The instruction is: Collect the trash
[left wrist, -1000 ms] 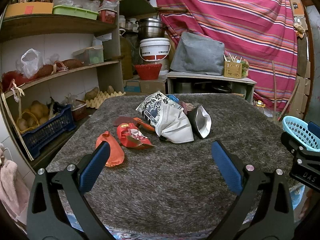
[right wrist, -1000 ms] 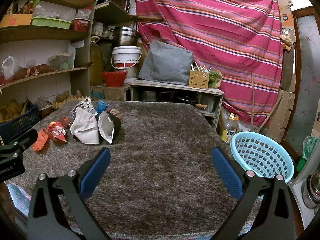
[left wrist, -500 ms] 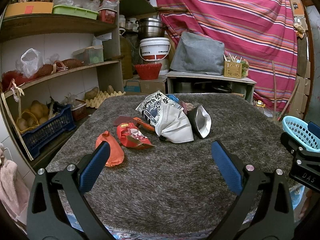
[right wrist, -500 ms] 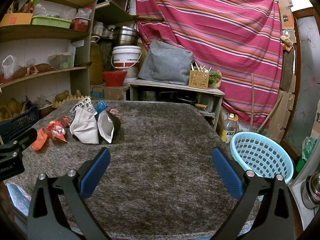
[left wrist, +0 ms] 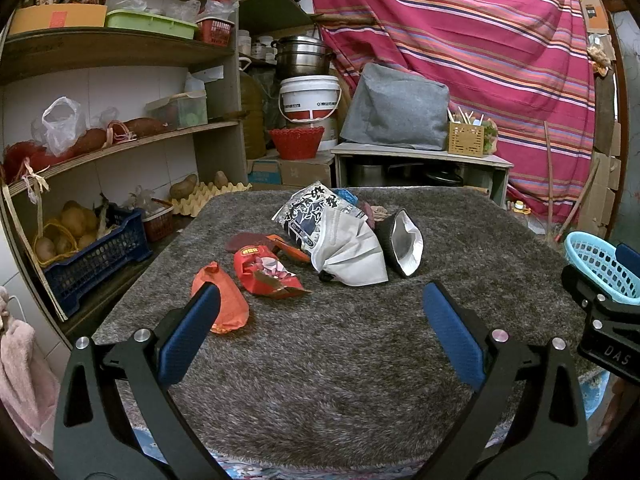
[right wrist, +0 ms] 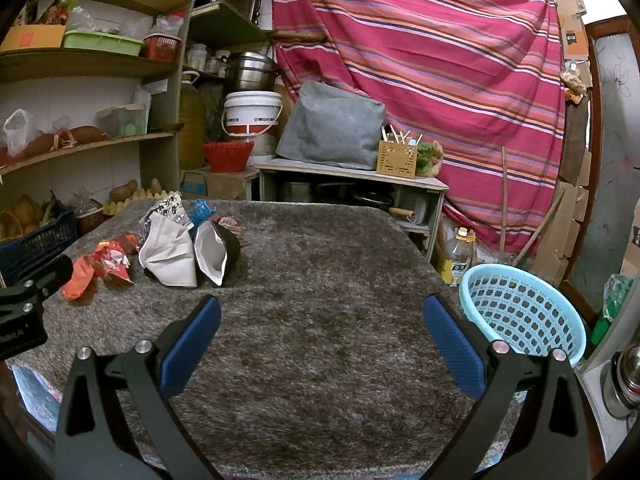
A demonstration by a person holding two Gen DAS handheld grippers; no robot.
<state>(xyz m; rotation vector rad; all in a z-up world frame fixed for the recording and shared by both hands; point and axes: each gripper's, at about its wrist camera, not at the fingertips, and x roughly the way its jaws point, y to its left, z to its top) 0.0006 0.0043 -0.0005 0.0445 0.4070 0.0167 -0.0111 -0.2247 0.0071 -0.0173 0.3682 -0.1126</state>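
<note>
Two claws, the left claw [left wrist: 320, 320] and the right claw [right wrist: 320, 320], hang released and empty over the shaggy grey surface [left wrist: 340, 360]. Five pieces of trash are clearly countable at its far left: an orange wrapper [left wrist: 222, 300], a torn red packet [left wrist: 264, 272], a flat orange-red wrapper [left wrist: 288, 248], a crumpled white printed bag [left wrist: 340, 240] and a black pouch [left wrist: 404, 242] gaping white inside. One pale blue basket [right wrist: 524, 312] stands beside the right edge.

Snack wrappers [right wrist: 168, 248] lie at the frame's left on the grey surface [right wrist: 320, 320]; a blue basket [right wrist: 524, 312] stands lower right.
</note>
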